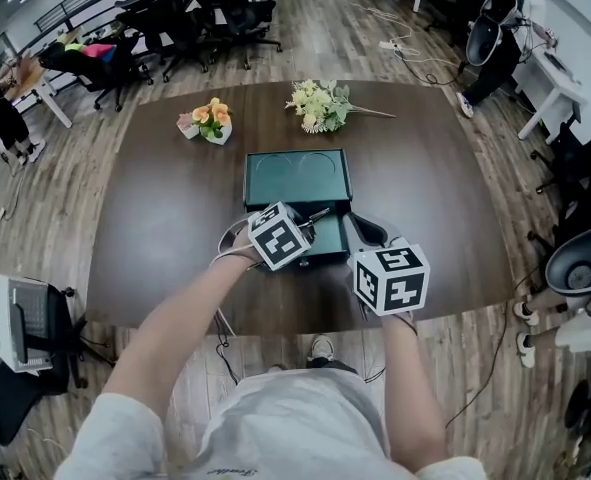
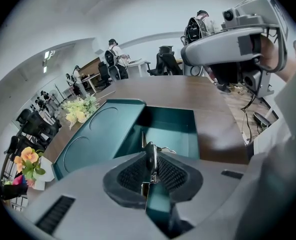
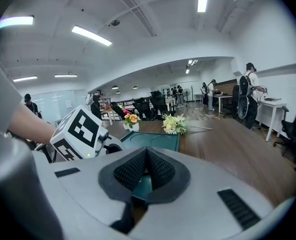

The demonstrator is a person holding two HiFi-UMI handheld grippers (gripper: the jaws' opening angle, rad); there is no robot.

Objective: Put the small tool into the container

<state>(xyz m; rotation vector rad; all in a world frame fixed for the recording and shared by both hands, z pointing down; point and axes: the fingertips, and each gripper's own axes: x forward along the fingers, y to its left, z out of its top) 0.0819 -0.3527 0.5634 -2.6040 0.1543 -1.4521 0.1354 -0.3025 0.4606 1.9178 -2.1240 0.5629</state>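
Glossy small tool [image 2: 151, 156], seemingly metal

This was an open-plan office. Black swivel chairs [image 1: 225, 13] and white desks [image 1: 550, 78] stood on a wood-plank floor [image 1: 325, 38] around the big brown table [image 1: 175, 218]. Cables [image 1: 415, 63] trailed at the far right, and strip lights [image 3: 91, 35] lined the ceiling.

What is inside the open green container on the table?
The container shows only bare green floor; its near part is covered by the left gripper and the small tool between its jaws.
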